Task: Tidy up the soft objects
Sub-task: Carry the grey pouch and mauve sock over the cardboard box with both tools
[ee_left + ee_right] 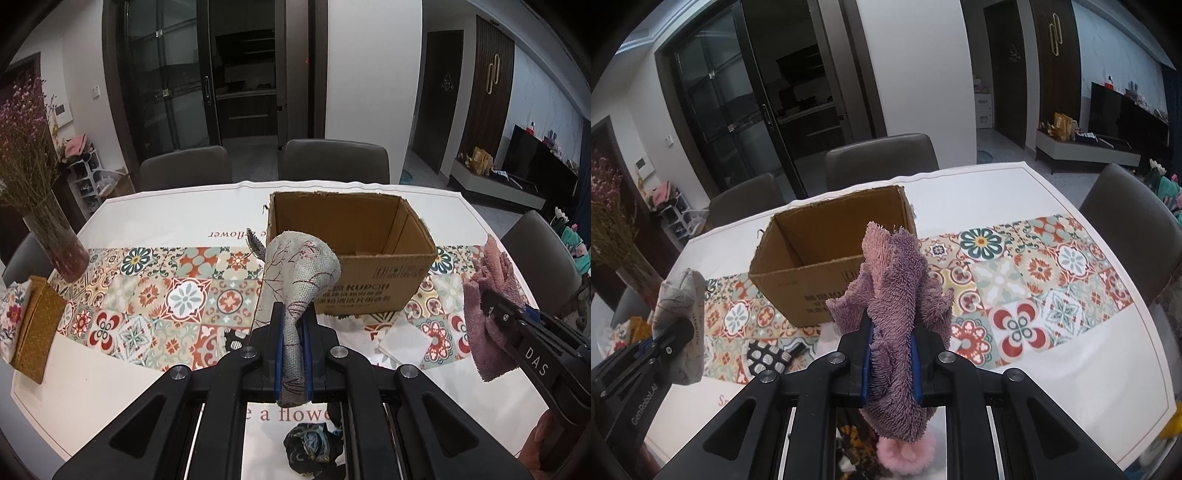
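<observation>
My left gripper [293,325] is shut on a grey linen cloth [301,269] with a branch print, held above the table in front of an open cardboard box [369,280]. My right gripper [890,332] is shut on a fluffy purple-pink towel [897,288], held up before the same box [809,258]. The right gripper and its towel [487,299] show at the right edge of the left wrist view. The left gripper's grey cloth [681,306] shows at the left of the right wrist view. The box interior looks empty.
The table [129,214] has a tiled floral runner. A vase of dried flowers [55,236] and a woven yellow box [37,328] stand at the left. A dark patterned cloth [310,446], a dotted black-and-white cloth [768,356] and a white cloth [404,345] lie near me. Chairs surround the table.
</observation>
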Motion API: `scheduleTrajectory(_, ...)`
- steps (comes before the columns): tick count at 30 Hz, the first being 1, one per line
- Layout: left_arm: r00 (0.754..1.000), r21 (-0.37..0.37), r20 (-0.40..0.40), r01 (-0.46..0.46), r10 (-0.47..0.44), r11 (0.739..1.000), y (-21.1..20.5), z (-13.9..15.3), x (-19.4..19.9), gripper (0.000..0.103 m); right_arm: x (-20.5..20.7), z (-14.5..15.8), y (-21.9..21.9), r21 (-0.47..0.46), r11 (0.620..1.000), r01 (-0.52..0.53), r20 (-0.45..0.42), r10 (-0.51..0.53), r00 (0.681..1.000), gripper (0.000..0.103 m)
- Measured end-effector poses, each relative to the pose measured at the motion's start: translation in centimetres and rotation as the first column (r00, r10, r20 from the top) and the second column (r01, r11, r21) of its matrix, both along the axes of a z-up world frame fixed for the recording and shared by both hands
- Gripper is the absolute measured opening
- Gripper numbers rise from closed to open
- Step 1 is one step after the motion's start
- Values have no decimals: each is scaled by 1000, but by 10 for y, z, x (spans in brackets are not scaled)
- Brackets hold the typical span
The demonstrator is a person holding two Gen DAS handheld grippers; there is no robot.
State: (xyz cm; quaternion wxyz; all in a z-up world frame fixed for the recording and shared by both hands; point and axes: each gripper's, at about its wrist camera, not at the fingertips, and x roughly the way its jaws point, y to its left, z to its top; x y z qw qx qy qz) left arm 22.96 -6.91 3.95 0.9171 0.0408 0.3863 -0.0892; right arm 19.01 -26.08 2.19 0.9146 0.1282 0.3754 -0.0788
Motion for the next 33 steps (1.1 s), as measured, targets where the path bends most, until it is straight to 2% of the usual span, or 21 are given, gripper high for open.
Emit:
scheduleTrajectory(11, 999, 14, 52, 5, -6, 1000, -5, 24, 40, 10, 38, 20, 5, -19, 999, -42, 44, 43, 998, 17)
scheduleTrajectory(21, 995, 26, 92, 44, -46, 999, -18, 38, 74, 11, 74, 35, 1, -39, 997, -59, 94, 63, 994, 17)
scheduleTrajectory(26, 993, 40, 103, 49, -53, 998, -26, 36, 91, 11, 92, 33, 0, -37, 996, -86, 95, 89, 991, 17)
scheduleTrajectory(33, 996, 32, 63, 55, -57, 998, -36, 19, 126, 11, 121, 25, -7, -15, 995, -102, 81, 103, 991, 17)
